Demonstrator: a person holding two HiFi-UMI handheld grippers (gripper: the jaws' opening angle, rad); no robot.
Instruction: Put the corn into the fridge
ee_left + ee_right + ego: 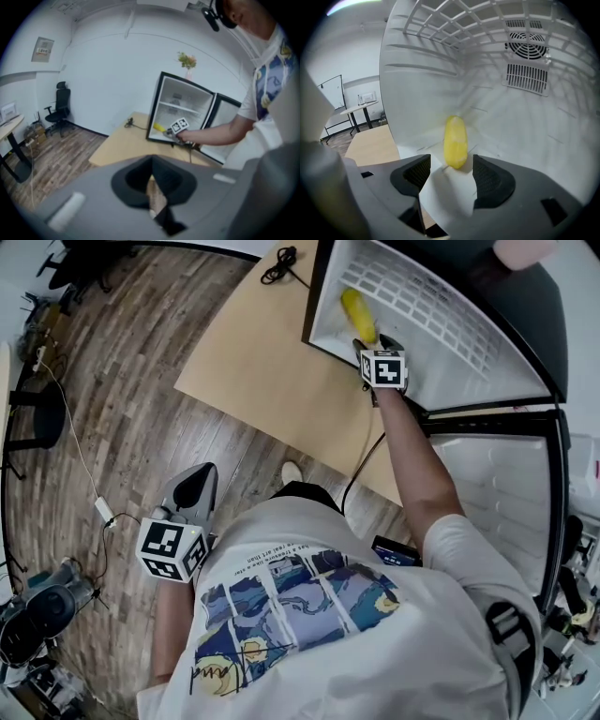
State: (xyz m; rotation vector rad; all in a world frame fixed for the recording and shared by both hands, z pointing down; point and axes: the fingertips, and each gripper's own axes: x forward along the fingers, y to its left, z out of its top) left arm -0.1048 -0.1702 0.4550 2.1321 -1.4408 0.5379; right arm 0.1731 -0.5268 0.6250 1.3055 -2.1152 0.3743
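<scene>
- Right gripper [446,174] stood released, jaws wide, inside the fridge [525,122].
- Corn [455,141] lay on the fridge floor just ahead of those jaws, beneath a wire shelf [454,18].
- Left gripper [192,488] hung clenched, empty, well apart.
- Black cable [279,265] lay on the wooden board [272,381].

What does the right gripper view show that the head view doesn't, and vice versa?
Only the right gripper view: the fan grille at the back of the fridge, and the right gripper with its jaws apart and empty, the corn lying just beyond them on the fridge floor.
Only the head view: the left gripper low over the wood floor, the open fridge door, and the black cable.
Both: the corn, the inside of the fridge, the wire shelf and the tan board.
</scene>
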